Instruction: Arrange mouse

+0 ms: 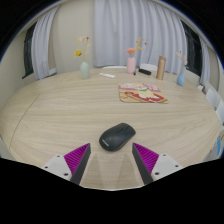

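Observation:
A black computer mouse [117, 137] lies on the light wooden round table [60, 115], just ahead of my fingers and slightly between their tips. My gripper [113, 159] is open, its magenta pads [77, 157] standing wide apart on either side with bare tabletop between them. Neither finger touches the mouse.
At the far side of the table lies a board with food [143, 94]. Behind it stand a pink bottle [132, 64], a brown bottle [160, 67] and a blue bottle [181, 75]. A vase with yellow flowers [85, 68] stands at the far left. White curtains hang beyond.

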`<state>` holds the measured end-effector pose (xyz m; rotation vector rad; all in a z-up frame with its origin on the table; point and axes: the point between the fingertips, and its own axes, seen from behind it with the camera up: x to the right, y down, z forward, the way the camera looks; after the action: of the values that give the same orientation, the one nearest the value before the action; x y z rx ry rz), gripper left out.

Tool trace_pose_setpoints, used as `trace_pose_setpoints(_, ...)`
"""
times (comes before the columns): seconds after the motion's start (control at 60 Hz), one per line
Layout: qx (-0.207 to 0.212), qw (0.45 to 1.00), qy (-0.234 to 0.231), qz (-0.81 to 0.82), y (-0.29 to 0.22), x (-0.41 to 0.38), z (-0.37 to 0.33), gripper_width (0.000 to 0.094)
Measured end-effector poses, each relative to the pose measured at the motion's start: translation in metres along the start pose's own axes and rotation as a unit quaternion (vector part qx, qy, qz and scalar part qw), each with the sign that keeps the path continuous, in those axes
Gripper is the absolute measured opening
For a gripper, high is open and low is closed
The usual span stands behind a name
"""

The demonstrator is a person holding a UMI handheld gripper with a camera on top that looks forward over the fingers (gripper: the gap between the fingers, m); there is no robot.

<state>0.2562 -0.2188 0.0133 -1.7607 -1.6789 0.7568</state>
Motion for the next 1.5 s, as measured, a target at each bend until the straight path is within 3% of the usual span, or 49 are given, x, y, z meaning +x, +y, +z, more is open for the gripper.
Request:
trace_pose_setpoints(0.217,-0.006,1.000,0.011,0.013,-0.017,0.003,0.052,0.0859)
trace_pose_setpoints(0.533,-0.001,1.000,-0.021,-0.009,-0.046,-0.017,0.090,0.0840)
trace_pose_setpoints(0.7,0.002,0.999,-0.026,-0.030,-0.049,-0.021,0.094,0.0635)
trace_pose_setpoints(0.767,0.004,0.999,-0.025,-0.032,-0.050,-0.020,0.095,0.0476)
trace_pose_setpoints(0.95,-0.002,0.998,-0.054,-0.043,-0.054,-0.028,0.091,0.0387)
trace_pose_setpoints(1.083,0.030,0.997,-0.049,-0.054,-0.108,-0.019,0.075,0.0377)
trace_pose_setpoints(1.167,0.069,0.995,-0.050,-0.041,-0.172,-0.003,0.073,0.0377)
trace_pose_setpoints(1.283,0.116,0.993,-0.017,-0.035,-0.260,0.048,0.097,0.0375)
trace_pose_setpoints(1.383,0.119,0.993,0.006,-0.025,-0.299,0.098,0.145,0.0375)
trace_pose_setpoints(1.5,0.086,0.996,0.032,-0.006,-0.284,0.150,0.213,0.0374)
